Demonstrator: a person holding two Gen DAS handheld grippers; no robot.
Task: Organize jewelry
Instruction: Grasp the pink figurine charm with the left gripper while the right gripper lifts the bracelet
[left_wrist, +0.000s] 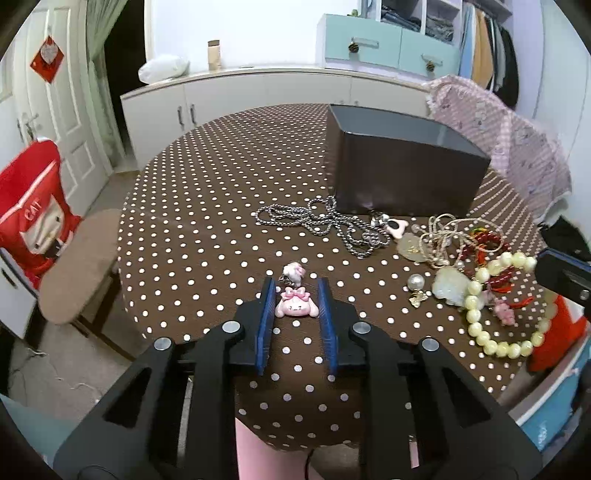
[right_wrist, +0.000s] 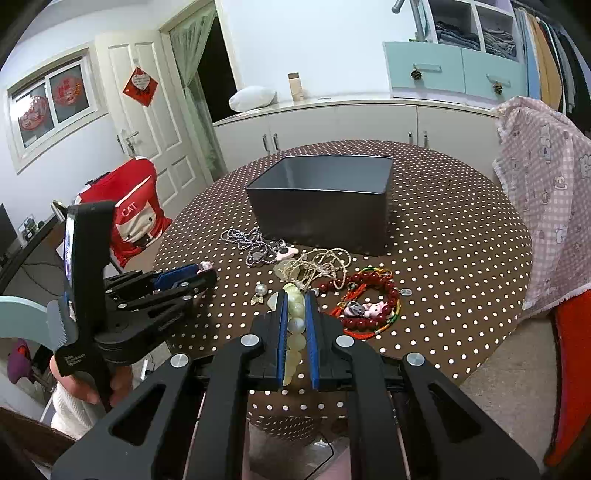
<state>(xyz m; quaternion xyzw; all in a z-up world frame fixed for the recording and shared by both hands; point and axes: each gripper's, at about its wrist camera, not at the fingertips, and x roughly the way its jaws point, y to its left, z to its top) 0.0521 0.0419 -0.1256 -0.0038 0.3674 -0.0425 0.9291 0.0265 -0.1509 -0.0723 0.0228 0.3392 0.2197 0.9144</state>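
Note:
A pink bunny charm (left_wrist: 295, 305) with a bow lies on the brown polka-dot table (left_wrist: 203, 221). My left gripper (left_wrist: 295, 283) is shut on it, both blue pads touching its sides; a small pink-and-white trinket (left_wrist: 293, 271) on its chain sits just past the tips. The right wrist view shows that left gripper (right_wrist: 207, 272) low over the table's left side. My right gripper (right_wrist: 296, 295) is shut on a pale green bead bracelet (right_wrist: 295, 325), which runs between the pads. In the left wrist view the bracelet (left_wrist: 476, 310) loops at the right. An open dark grey box (right_wrist: 321, 214) stands behind the jewelry.
Loose pieces lie before the box (left_wrist: 406, 177): a silver chain (left_wrist: 321, 221), a corded necklace (right_wrist: 317, 266), a red bead bracelet (right_wrist: 373, 295), a pearl (left_wrist: 414, 283). A red-covered chair (right_wrist: 136, 210) stands left, a pink cloth-draped chair (right_wrist: 546, 192) right.

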